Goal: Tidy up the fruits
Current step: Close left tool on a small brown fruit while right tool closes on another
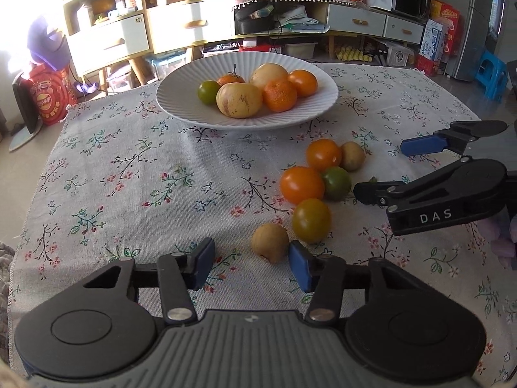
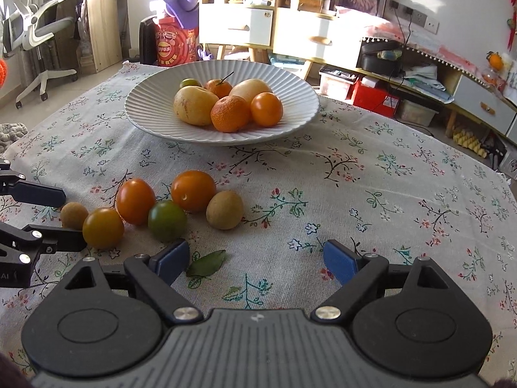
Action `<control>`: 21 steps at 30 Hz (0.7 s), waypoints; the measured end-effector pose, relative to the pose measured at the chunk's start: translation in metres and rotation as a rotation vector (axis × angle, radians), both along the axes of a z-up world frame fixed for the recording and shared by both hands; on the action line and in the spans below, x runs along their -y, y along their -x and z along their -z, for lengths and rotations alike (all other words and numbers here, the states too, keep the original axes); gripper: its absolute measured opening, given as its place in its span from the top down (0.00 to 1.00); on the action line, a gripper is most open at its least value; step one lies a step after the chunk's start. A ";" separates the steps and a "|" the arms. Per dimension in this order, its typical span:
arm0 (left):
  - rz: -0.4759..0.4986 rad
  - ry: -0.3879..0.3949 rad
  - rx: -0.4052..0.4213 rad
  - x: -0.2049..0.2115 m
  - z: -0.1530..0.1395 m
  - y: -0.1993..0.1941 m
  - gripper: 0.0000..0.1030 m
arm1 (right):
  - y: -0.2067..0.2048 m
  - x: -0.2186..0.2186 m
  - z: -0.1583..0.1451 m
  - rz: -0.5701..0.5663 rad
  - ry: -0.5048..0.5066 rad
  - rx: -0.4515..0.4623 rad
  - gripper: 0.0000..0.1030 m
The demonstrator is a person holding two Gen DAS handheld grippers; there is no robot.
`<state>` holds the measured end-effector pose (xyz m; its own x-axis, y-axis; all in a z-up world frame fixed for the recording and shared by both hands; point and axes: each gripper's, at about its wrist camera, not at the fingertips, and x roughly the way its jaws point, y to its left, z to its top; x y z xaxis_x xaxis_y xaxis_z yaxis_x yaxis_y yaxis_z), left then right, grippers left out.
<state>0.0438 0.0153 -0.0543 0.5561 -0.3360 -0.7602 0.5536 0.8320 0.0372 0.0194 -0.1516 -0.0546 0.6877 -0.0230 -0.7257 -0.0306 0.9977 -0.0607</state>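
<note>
Nearest my left gripper [image 1: 251,260] sits a small brown fruit [image 1: 270,242] — just inside the right finger, fingers spread wide, gripping nothing. It's roundish (no long axis I can tell). My right gripper [image 2: 255,258], also wide and empty, sits farther. Plate [image 1: 181,110] waits toward the worktop's far edge.

Left gripper [image 1: 252,260] and right gripper [image 2: 255,260] both spread wide, low

The cloth [image 2: 371,194] on the bench was grey with small flowers. The ribbed plate [image 2: 290,116] was white. At its six o'clock lay orange tomatoes [image 2: 193,190] and a green one [image 2: 167,219].
</note>
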 end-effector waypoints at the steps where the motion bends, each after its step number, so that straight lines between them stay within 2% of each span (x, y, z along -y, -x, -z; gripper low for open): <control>1: 0.003 0.001 0.000 0.001 0.000 0.000 0.54 | 0.000 -0.001 0.000 -0.004 0.001 0.004 0.17; 14: 0.007 0.025 -0.013 0.009 0.000 -0.004 0.71 | -0.007 -0.009 -0.004 -0.042 0.039 0.039 0.39; 21: 0.001 0.035 -0.020 0.011 -0.001 -0.006 0.75 | -0.011 -0.011 -0.005 -0.056 0.030 0.044 0.56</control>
